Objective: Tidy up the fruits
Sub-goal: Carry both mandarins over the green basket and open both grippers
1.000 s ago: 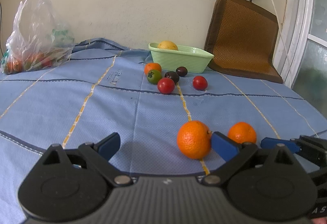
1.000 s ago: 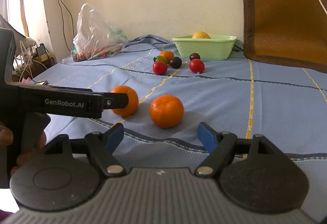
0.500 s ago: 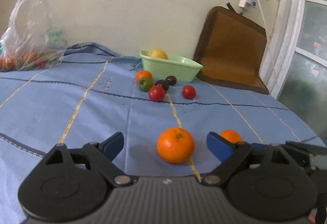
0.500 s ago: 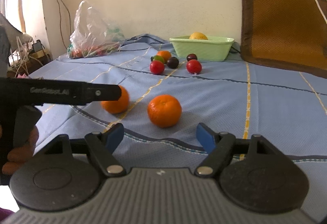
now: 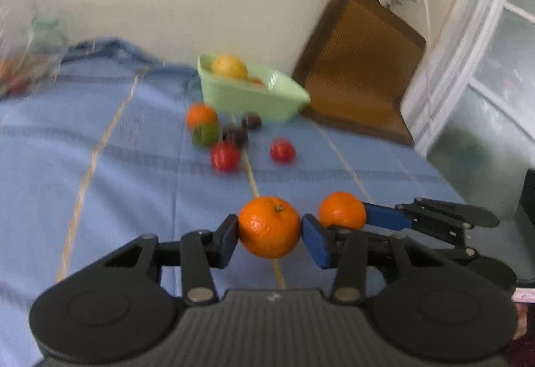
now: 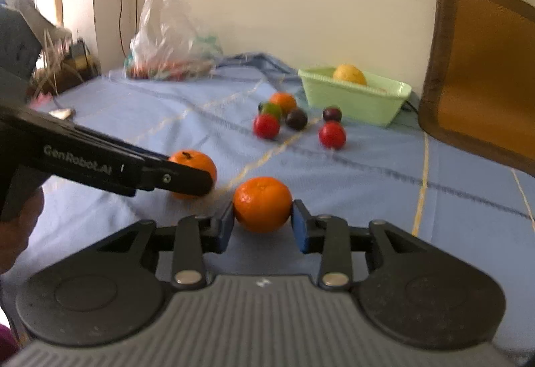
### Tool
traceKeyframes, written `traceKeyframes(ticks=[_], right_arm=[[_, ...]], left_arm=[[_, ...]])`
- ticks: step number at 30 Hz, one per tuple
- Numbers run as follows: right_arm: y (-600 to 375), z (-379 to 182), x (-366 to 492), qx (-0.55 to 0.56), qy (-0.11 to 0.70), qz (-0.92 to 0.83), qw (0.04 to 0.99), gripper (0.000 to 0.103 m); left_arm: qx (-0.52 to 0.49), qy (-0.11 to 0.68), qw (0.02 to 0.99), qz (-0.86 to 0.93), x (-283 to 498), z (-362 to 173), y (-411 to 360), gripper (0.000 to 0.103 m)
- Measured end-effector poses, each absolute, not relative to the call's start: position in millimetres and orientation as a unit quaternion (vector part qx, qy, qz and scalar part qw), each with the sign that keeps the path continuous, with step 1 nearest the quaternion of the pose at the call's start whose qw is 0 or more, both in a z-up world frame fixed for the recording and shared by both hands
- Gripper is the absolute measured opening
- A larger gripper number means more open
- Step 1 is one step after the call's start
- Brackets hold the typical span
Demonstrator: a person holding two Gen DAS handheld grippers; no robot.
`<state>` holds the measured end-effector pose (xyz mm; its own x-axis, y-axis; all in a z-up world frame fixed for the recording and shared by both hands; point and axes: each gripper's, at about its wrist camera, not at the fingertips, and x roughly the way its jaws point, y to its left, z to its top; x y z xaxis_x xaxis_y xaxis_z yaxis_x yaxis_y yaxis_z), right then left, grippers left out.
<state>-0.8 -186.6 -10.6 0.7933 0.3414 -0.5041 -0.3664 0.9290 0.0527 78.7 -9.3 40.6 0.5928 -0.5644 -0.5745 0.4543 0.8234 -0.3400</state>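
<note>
Two oranges sit at the near end of a blue cloth. My left gripper (image 5: 269,238) is shut on the left orange (image 5: 269,226), blue pads touching both sides; it also shows in the right wrist view (image 6: 197,166). My right gripper (image 6: 262,223) is shut on the right orange (image 6: 262,203), which also shows in the left wrist view (image 5: 341,210). A pale green basket (image 5: 254,96) with a yellow fruit (image 5: 229,66) stands at the back. Small red, green, dark and orange fruits (image 5: 225,156) lie in front of it.
A clear plastic bag of produce (image 6: 170,42) sits at the back left by the wall. A brown woven mat (image 5: 361,66) leans on the wall right of the basket. A white window frame (image 5: 468,49) borders the right side.
Both grippers moved forward around the oranges and closed: each was open with its orange ahead of the fingers, and now each pair of pads clamps an orange.
</note>
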Motion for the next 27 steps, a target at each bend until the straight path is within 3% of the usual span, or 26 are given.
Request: traceKeyframes(ticks=[7,14,22,24,27], right_arm=[[-211.3,20.4,98.2,0.002,0.221,0.135,0.966,0.039],[-228.3,11.3,187.2,0.010,0.252,0.112,0.961,0.040],[-231.0,-4.5,224.1,0.003,0.262,0.108,0.959,0.042],[-231.2,-1.7,223.2,0.012,0.252,0.105,0.962,0.052],[-233.9,10.7,211.0,0.023,0.228,0.103,0.968,0.053]], left_arm=[[-0.060,0.328,0.900,-0.282,191.0,84.4,-46.9,0.042],[-0.054,0.362,0.897,-0.250,285.7,61.4,-84.2,0.042],[-0.043,0.371,0.901,-0.222,310.6,40.6,-89.2,0.043],[-0.044,0.362,0.904,-0.221,308.1,46.0,-86.1,0.048],[-0.061,0.338,0.911,-0.227,288.6,60.3,-68.5,0.049]])
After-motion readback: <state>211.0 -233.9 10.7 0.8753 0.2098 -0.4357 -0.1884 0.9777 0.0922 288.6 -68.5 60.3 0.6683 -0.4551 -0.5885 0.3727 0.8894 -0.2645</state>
